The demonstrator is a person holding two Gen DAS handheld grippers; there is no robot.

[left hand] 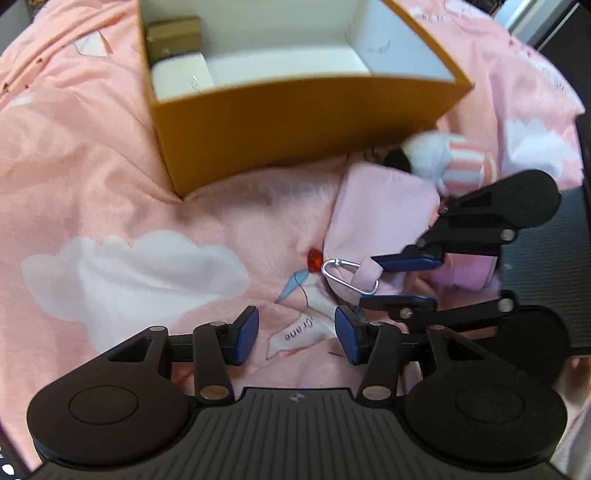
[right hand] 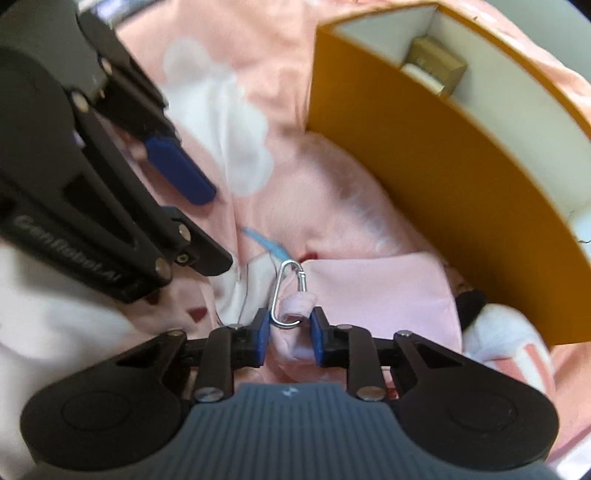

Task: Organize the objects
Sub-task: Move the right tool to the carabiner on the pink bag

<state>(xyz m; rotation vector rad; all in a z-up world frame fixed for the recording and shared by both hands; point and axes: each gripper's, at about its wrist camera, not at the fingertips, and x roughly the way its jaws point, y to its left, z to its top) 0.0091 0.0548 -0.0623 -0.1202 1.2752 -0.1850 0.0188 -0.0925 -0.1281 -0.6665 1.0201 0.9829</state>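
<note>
A pink fabric pouch (left hand: 384,206) (right hand: 376,295) lies on the pink bedsheet beside an orange box (left hand: 295,125) (right hand: 424,166). A silver carabiner (left hand: 347,277) (right hand: 286,291) hangs from the pouch's small fabric loop (right hand: 297,304). My right gripper (right hand: 290,332) (left hand: 371,281) points down at that corner, its blue pads closed on the loop with the carabiner against one pad. My left gripper (left hand: 295,332) (right hand: 212,230) hovers just beside it over the sheet, open, with only the bedding between its fingers.
The orange box has a white inside and holds a small brown box (left hand: 173,35) (right hand: 437,62) and a white item (left hand: 181,74). A white plush toy with pink stripes (left hand: 454,162) (right hand: 509,339) lies against the box by the pouch. A red bead (left hand: 314,260) sits by the carabiner.
</note>
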